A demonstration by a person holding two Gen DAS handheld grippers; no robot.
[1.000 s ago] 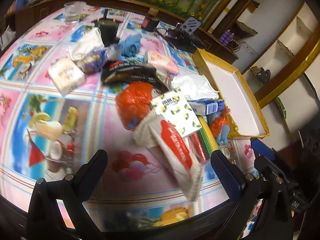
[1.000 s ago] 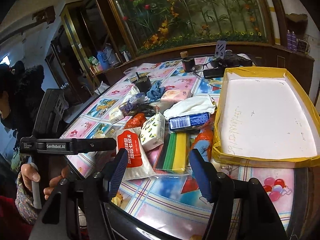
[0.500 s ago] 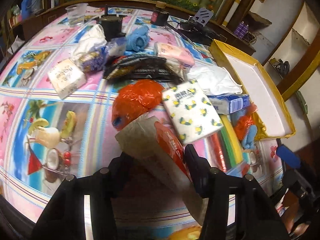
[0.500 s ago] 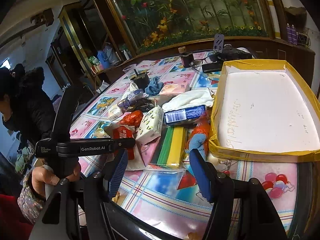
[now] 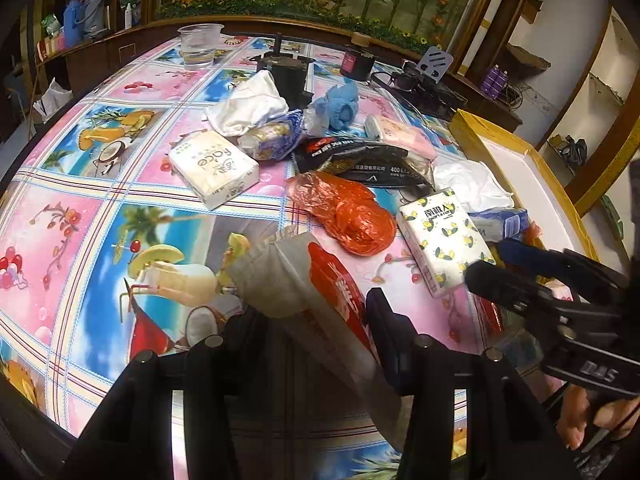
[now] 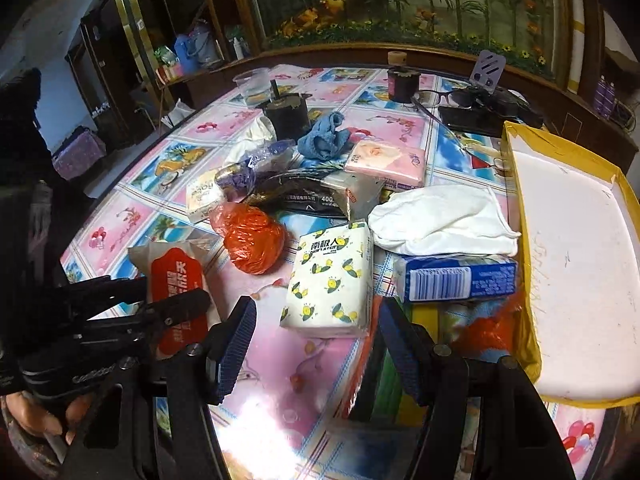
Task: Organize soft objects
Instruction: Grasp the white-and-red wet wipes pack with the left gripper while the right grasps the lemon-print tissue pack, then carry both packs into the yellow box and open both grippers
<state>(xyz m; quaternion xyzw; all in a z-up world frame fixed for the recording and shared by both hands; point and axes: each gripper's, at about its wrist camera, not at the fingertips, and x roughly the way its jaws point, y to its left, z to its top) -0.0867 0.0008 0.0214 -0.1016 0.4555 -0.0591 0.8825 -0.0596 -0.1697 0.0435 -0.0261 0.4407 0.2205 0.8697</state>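
Left wrist view: left gripper (image 5: 316, 320) has just been closing and now pinches the white pouch with the red label (image 5: 304, 280) between its fingers; a second ago the jaws stood wide with the pouch lying loose on the tablecloth (image 5: 80, 208). The pouch's far end now angles up off the cloth, near the orange plastic bag (image 5: 344, 216). The lemon-print tissue pack (image 5: 438, 240) sits just right of it, and the right gripper's fingers intrude at the right edge. Right wrist view: right gripper (image 6: 316, 344) is spread, nothing between the pads, aimed at the lemon-print pack (image 6: 330, 280), which fills more of the view than a second ago, so the hand has closed in. The blue packet (image 6: 456, 278) and white cloth (image 6: 444, 220) lie beside the yellow-edged tray (image 6: 516, 160), which holds nothing visible. Judgement: first item is secured and ready to carry to the tray; the pile is otherwise unsorted, so the task is at an early stage. Right likely takes the lemon pack next.
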